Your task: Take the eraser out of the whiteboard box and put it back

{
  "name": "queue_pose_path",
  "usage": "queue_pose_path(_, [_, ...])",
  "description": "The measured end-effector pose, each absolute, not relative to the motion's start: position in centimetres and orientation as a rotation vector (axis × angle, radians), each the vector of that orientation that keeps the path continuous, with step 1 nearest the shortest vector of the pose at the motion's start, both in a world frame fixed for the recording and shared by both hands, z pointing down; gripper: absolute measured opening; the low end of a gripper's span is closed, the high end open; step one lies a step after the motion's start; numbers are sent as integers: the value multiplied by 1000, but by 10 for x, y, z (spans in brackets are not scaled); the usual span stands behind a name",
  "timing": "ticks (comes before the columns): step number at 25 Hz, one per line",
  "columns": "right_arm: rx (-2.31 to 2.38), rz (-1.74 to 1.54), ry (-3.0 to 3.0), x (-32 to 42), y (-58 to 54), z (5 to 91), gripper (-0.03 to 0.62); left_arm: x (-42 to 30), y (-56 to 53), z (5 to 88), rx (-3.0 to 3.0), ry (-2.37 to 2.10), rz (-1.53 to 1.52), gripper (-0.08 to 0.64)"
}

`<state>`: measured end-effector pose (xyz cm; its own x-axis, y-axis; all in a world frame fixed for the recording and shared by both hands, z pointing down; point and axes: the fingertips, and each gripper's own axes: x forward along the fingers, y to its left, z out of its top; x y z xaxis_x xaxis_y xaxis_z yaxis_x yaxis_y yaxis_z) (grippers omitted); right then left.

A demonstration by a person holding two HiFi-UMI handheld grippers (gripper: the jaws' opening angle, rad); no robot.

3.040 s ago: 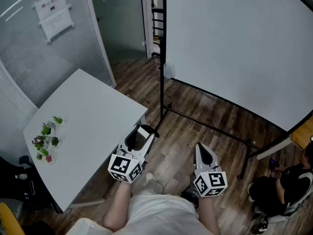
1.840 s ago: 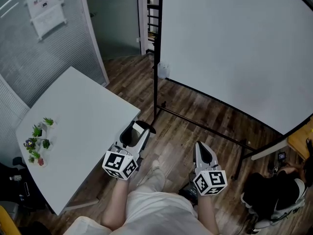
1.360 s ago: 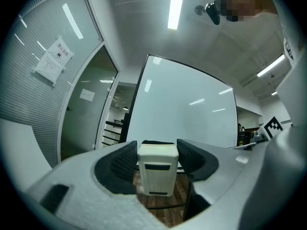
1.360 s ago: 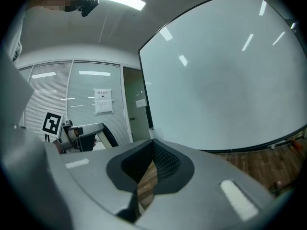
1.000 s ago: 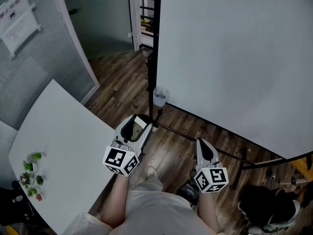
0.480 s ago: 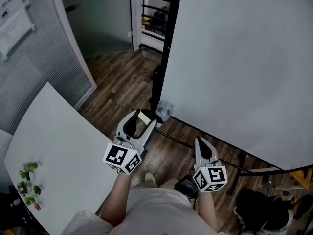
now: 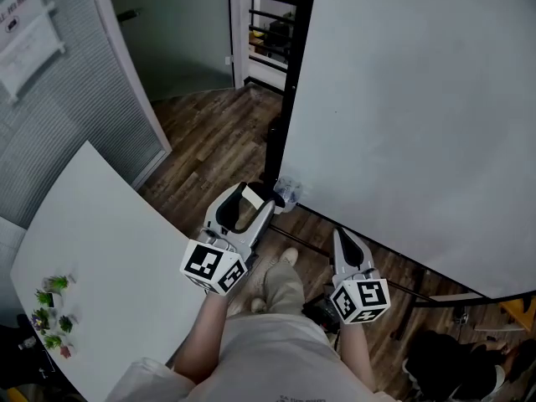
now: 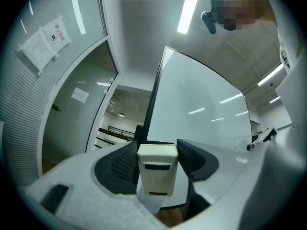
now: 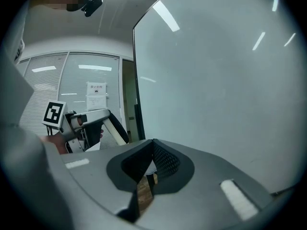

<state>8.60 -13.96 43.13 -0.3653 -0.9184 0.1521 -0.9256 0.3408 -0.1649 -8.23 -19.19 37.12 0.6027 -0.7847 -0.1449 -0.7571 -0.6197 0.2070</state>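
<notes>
Walking has carried me off from the white surface (image 7: 100, 233) and up to the whiteboard (image 7: 419, 99), and the left tongs (image 7: 255, 199) now reach further forward than a moment ago, their tips just short of the whiteboard box (image 7: 287, 191), a small translucent container at the board's lower corner by the black upright. These tongs are clamped on the eraser (image 8: 157, 169), a cream block with two dark slots on its face, standing upright between the ribbed black pads (image 8: 123, 163) and rising a little above them. It is in the air, outside the box and just beside it on my side. The right tongs (image 7: 341, 241) sit lower and to the right of the left ones, apart from them, over the wood floor (image 7: 218, 132). Their jaws are pressed together with nothing between them; only a sliver of floor shows through the slit. The surface lies to the left of the left tongs, with little plants (image 7: 50, 308) near its far edge.
</notes>
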Motion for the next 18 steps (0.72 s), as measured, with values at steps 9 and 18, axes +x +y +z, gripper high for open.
queue_pose_path(9, [1724, 372, -2594, 90, -162, 430, 11, -71, -209, 369, 2729, -1310, -309, 259])
queue_pose_path(18, [1696, 387, -2612, 92, -181, 437, 11, -67, -227, 383, 2713, -1313, -277, 259])
